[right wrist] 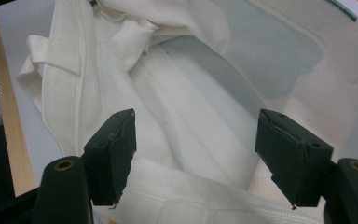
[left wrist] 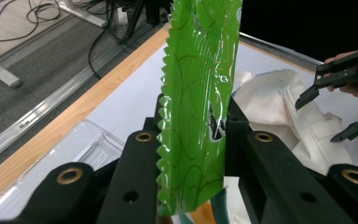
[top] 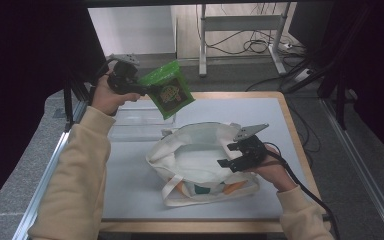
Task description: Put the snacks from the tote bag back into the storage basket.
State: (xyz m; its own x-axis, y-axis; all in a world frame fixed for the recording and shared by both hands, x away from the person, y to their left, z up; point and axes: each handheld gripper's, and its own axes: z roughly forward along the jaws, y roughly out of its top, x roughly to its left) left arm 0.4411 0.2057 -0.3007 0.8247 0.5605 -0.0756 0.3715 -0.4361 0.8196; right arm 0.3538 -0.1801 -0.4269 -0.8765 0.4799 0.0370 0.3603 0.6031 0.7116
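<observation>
Glossy green pouch [left wrist: 198, 107] pinched in left tool [left wrist: 193, 140]; right tool [right wrist: 196, 149] agape over limp, perhaps canvas bag [right wrist: 186, 93].

Soft, even light falls from above on the pale counter [top: 130, 200], leaving faint shadows. The high view's side edges sink into black. Glare streaks the green packet [left wrist: 198, 93] in the left gripper view. All 3 pictures look slightly soft and grainy.

Table [top: 130, 200]: tote bag [top: 200, 150], seemingly clear tray [top: 137, 120]
</observation>
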